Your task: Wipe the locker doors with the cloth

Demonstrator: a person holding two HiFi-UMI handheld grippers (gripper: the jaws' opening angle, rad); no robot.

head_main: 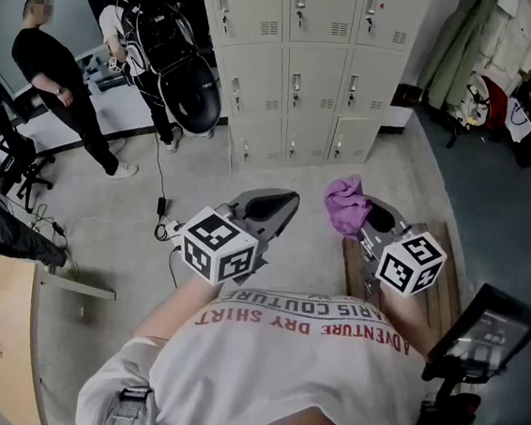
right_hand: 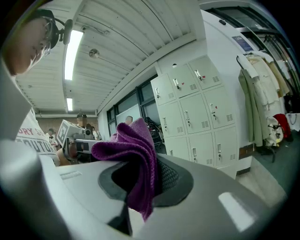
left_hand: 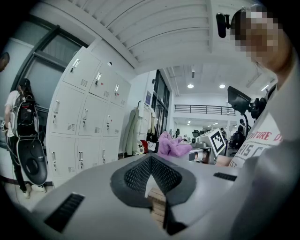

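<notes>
Fuzzy purple cloth [right_hand: 133,154], matt metal lockers [head_main: 296,59]

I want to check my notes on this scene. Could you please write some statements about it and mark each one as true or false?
1. The right tongs hold a purple cloth. True.
2. The left tongs grip a sponge. False: they are shut on nothing.
3. The cloth touches a locker door. False: it is held in the air, apart from the lockers.
4. Coats hang to the right of the lockers. True.
</notes>
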